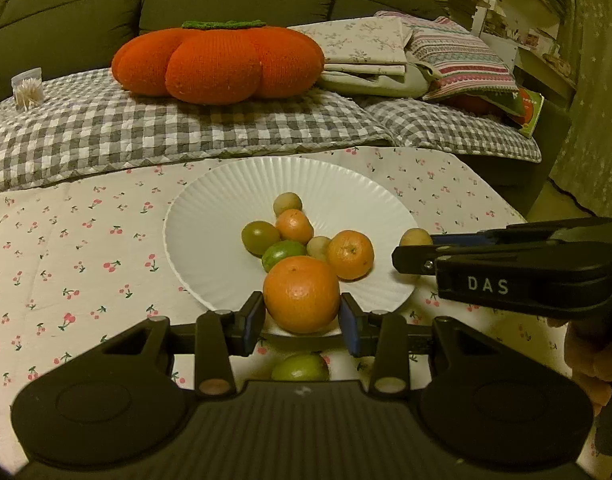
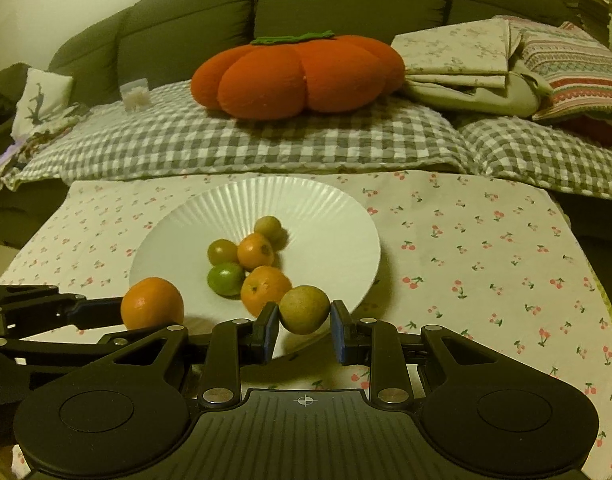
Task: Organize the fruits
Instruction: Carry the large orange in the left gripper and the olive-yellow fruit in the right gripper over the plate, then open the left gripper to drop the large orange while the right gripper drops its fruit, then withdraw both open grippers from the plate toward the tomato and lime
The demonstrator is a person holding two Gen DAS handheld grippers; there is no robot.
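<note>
The only writing I can read is "DAS", in pale letters on the side of my right gripper point(image 1: 410, 249) where it reaches in from the right of the left wrist view. My left gripper point(image 1: 302, 318) is clamped on a large orange point(image 1: 301, 294), blue pads point(image 1: 253, 322) pressed to both sides, held over the near rim of the white fluted plate point(image 1: 210, 232). My right gripper is narrowed onto a small brownish-green round fruit point(image 2: 304, 309), pinched between its pads at the plate's near right edge. On the plate I see two smaller oranges point(image 1: 350, 254), a lime point(image 1: 282, 253), an olive-green fruit point(image 1: 260, 236) and two pale small ones point(image 1: 288, 203). Another lime point(image 1: 301, 367) lies on the cherry-print tablecloth point(image 1: 78, 264), near me, below the left gripper.
</note>
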